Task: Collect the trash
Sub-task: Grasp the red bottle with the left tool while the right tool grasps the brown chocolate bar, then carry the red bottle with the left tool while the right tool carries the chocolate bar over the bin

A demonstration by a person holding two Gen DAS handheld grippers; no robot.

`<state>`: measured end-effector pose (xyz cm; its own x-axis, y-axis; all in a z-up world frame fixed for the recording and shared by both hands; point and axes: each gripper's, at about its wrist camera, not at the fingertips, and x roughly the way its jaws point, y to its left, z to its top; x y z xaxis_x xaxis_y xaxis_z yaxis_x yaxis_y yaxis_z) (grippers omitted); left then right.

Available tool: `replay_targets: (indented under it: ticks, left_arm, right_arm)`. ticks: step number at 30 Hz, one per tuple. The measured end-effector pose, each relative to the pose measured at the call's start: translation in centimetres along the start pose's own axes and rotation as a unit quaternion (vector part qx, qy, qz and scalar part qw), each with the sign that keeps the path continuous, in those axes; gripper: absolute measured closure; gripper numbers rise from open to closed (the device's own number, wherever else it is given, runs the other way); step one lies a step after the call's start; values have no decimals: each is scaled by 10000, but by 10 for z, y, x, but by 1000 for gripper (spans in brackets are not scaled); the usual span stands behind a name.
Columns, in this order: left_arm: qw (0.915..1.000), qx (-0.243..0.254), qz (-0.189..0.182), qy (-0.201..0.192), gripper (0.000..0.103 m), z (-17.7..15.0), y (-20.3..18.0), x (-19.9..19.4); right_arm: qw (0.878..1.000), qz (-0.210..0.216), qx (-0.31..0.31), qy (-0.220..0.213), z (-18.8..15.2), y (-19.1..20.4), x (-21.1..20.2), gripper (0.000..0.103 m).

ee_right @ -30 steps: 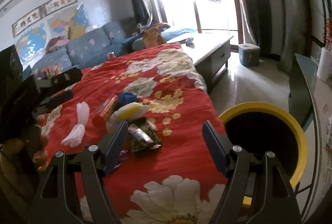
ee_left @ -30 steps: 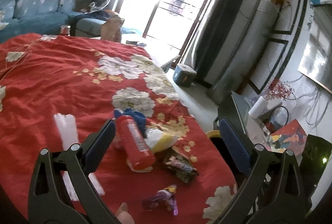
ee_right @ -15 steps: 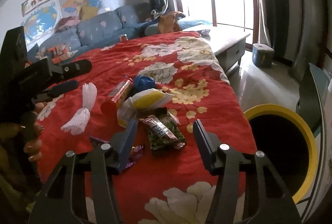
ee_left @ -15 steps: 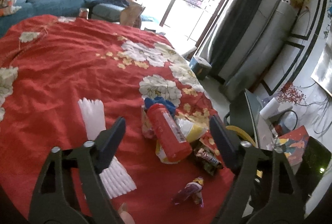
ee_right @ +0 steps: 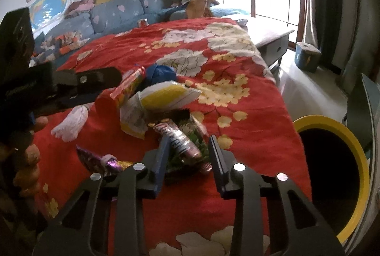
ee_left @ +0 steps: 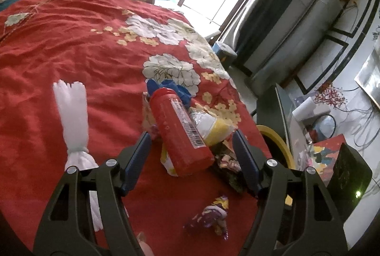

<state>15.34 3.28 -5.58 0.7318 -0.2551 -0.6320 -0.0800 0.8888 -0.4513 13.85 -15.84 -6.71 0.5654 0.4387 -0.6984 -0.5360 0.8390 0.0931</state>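
On the red flowered cloth (ee_left: pixel 71 47) lies a trash pile. A red snack tube (ee_left: pixel 180 127) has its near end between the fingers of my left gripper (ee_left: pixel 192 154); the jaws are closing, with gaps on both sides. In the right wrist view a silver-pink candy bar wrapper (ee_right: pixel 178 139) on a green packet (ee_right: pixel 194 139) lies between the fingers of my right gripper (ee_right: pixel 188 154), whose jaws are closing without a firm press. A yellow-white packet (ee_left: pixel 213 127), a blue crumpled piece (ee_left: pixel 171 87), a purple wrapper (ee_left: pixel 211 218) and a twisted white bag (ee_left: pixel 73 113) lie around.
A yellow-rimmed black bin (ee_right: pixel 356 151) stands on the floor right of the cloth's edge. A blue sofa (ee_right: pixel 114 13) is behind, a low table (ee_right: pixel 273 35) and a blue stool (ee_right: pixel 307 56) at the back right. A glass desk (ee_left: pixel 285 113) with clutter stands beyond the bin.
Both grippers have sunk toward the trash pile and their jaws have narrowed. The left now straddles the red tube's end, the right the candy bar wrapper.
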Motion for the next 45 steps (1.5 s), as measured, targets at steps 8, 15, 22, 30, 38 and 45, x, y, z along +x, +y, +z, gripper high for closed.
replay_targets:
  ticks: [8,15,22,30,38,45]
  left_arm:
    - [9997,-199,-31,167,59,-3,13,11]
    - [9993,-279,-153,196,69,-5,16,9]
    - [9993,-267,-254,42,71,-5,19,-2]
    - [9991,-249,-283,-191,73,2,23,-19]
    - [9987,-63,-315,-403,75,7,15,-35]
    - [9975,168,-328,-596,78,9,4,-49]
  right_arm:
    - [9999,105,13,68,-9,3,6,78]
    - [9998,150,35,130,-13,4,5,90]
    - [9997,198,96,75,-16,5,2,90]
    - [9995,267,151,-24,-14,6,-9,90]
    - [9992,346,142,-132,-10,10,-19,90]
    - [9990,346,156,-214,-9,10,-28,90]
